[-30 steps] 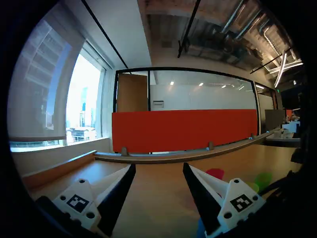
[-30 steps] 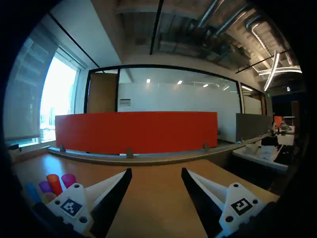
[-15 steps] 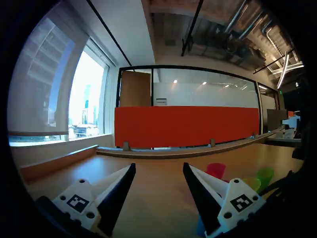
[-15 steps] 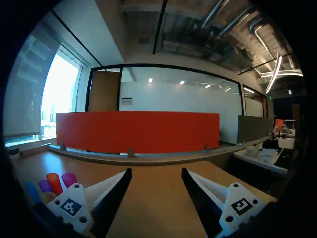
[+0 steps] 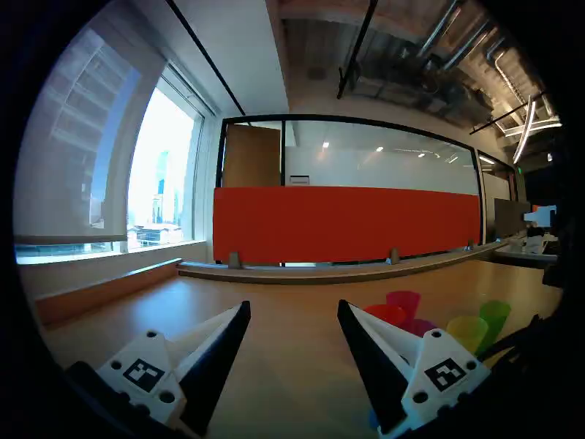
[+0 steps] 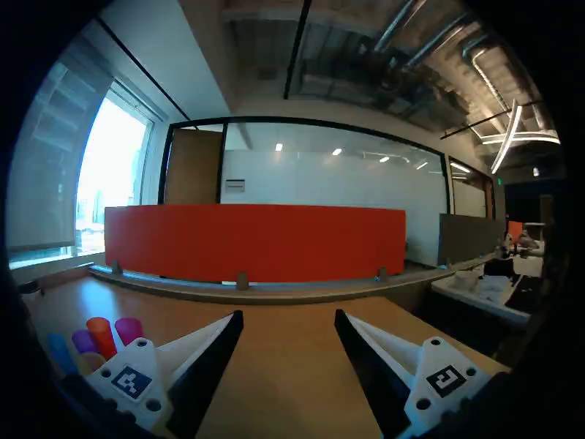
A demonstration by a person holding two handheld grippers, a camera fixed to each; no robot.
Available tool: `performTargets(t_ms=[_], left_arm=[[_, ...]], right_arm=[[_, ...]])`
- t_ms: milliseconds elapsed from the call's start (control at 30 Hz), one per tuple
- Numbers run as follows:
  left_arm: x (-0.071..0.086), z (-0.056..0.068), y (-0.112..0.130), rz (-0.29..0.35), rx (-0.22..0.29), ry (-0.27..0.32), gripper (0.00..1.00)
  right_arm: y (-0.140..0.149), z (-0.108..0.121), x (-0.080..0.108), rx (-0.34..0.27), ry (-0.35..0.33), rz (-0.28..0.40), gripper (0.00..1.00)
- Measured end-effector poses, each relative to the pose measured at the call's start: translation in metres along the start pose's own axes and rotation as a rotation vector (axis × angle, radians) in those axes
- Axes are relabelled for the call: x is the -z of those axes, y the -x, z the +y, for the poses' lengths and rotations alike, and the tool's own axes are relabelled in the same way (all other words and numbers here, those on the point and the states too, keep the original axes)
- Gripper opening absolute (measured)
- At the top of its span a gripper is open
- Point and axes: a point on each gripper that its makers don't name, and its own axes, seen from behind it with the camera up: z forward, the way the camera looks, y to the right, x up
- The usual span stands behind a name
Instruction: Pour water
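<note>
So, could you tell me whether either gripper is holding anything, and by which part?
Nothing is held: the left gripper and the right gripper are both open and empty.

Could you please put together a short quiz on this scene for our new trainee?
1. True or false: the left claw is shut.
2. In the left gripper view, the green cup stands on: A the table, B the windowsill, C the floor.
3. Fill in: the right claw is ____ and holds nothing.
Key: 1 false; 2 A; 3 open.
</note>
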Motion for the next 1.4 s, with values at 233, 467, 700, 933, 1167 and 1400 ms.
performTargets(t_ms=[233,467,700,933,1167,1400], left_arm=[[-0.002,-0.003,0.007,-0.007,0.012,-0.006,0.88],[-0.003,-0.004,0.012,-0.017,-0.002,-0.009,0.88],[-0.005,-0.003,0.017,-0.037,-0.01,-0.009,0.88],[-0.006,-0.003,0.021,-0.051,-0.011,-0.009,0.88],[-0.008,-0.002,0.021,-0.054,-0.011,-0.005,0.88],[-0.009,-0.002,0.021,-0.054,-0.012,-0.007,0.88]], right_arm=[[-0.002,0.0,0.002,0.004,0.002,0.001,0.97],[-0.003,0.0,0.003,0.007,0.002,0.0,0.97],[-0.004,-0.003,0.002,0.008,-0.006,0.0,0.97],[-0.005,-0.004,0.002,0.011,-0.01,0.002,0.97],[-0.006,-0.005,0.003,0.005,-0.015,0.004,0.97],[-0.002,-0.006,0.004,0.01,-0.021,0.0,0.97]])
